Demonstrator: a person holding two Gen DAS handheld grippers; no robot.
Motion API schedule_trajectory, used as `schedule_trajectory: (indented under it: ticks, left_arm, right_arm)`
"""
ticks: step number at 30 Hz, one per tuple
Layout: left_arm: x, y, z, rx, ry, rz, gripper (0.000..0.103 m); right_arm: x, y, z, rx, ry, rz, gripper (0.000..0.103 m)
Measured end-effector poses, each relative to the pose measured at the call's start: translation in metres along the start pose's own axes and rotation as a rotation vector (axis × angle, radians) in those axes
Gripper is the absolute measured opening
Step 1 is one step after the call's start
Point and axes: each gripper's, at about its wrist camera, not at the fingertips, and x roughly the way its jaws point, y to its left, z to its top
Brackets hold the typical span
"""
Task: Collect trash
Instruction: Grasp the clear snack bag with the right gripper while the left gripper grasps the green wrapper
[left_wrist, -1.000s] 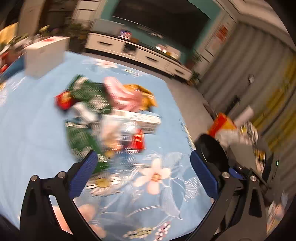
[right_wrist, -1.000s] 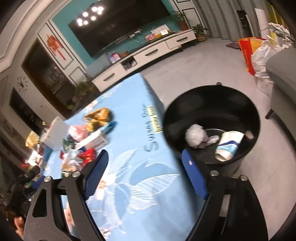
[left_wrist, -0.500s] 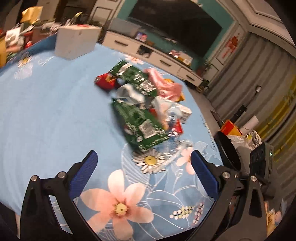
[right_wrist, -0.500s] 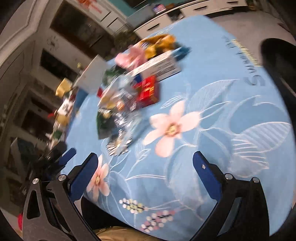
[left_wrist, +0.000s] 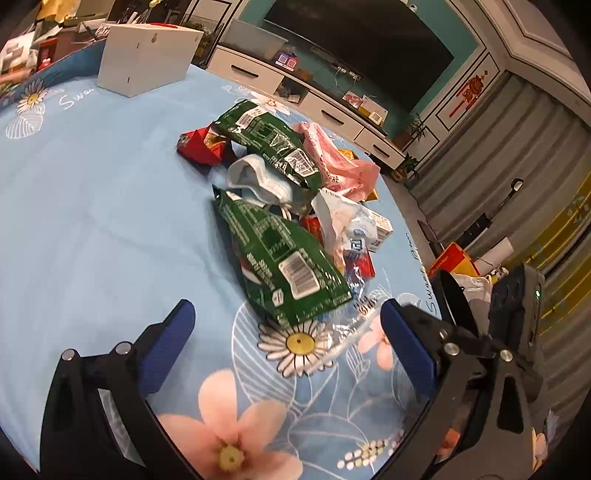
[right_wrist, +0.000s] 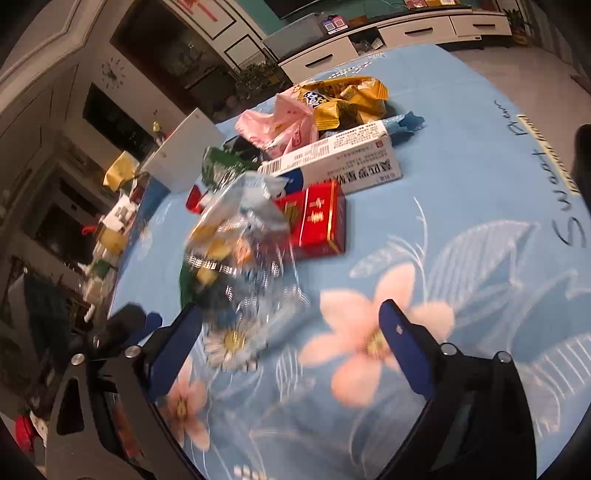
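Note:
A pile of trash lies on the blue flowered tablecloth (left_wrist: 92, 206). In the left wrist view a green snack bag (left_wrist: 280, 266) lies nearest, with a second green bag (left_wrist: 266, 140), a face mask (left_wrist: 258, 181), a pink bag (left_wrist: 340, 162) and a red packet (left_wrist: 199, 147) behind. My left gripper (left_wrist: 284, 350) is open and empty just short of the green bag. In the right wrist view a clear crinkled wrapper (right_wrist: 240, 251), a red box (right_wrist: 317, 218), a white carton (right_wrist: 332, 162) and gold wrappers (right_wrist: 347, 99) show. My right gripper (right_wrist: 288, 339) is open and empty beside the clear wrapper.
A white box (left_wrist: 144, 59) stands at the table's far left. The black bin's rim (left_wrist: 454, 299) shows past the table's right edge, also at the right edge of the right wrist view (right_wrist: 583, 162). A TV cabinet (left_wrist: 295, 88) lines the far wall.
Both grippers have swung from the bin side toward the trash pile and come closer to it. Both stay open and empty.

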Motion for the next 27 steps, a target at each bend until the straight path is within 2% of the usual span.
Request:
schedule_trajectory:
  ticks: [5, 7, 10, 11, 15, 19, 23, 27]
  left_arm:
    - [-0.002, 0.000, -0.002, 0.008, -0.042, 0.054, 0.100]
    - [-0.006, 0.001, -0.004, 0.015, -0.067, 0.076, 0.100]
    - [-0.005, 0.001, -0.004, 0.031, -0.076, 0.084, 0.100]
    - [-0.004, 0.000, -0.003, 0.038, -0.073, 0.086, 0.100]
    - [-0.002, 0.001, 0.000, 0.040, -0.064, 0.074, 0.100]
    - [-0.005, 0.001, 0.004, 0.045, -0.076, 0.076, 0.100]
    - [-0.003, -0.003, 0.009, 0.054, -0.080, 0.071, 0.100]
    - [0.015, -0.015, 0.015, 0.088, -0.050, 0.071, 0.100]
  right_arm:
    - [0.018, 0.007, 0.009, -0.022, 0.015, 0.024, 0.078]
    - [0.023, 0.011, 0.008, -0.042, 0.030, 0.033, 0.067]
    - [0.029, 0.015, 0.004, -0.076, 0.046, -0.005, 0.044]
    - [0.030, 0.015, 0.003, -0.080, 0.049, -0.010, 0.033]
    - [0.017, 0.018, 0.004, -0.091, 0.003, -0.007, 0.022]
    - [-0.017, 0.029, 0.012, -0.148, -0.086, -0.031, 0.021]
    - [-0.059, 0.023, 0.025, -0.132, -0.190, -0.050, 0.021]
    - [-0.079, 0.011, 0.028, -0.109, -0.233, -0.061, 0.021]
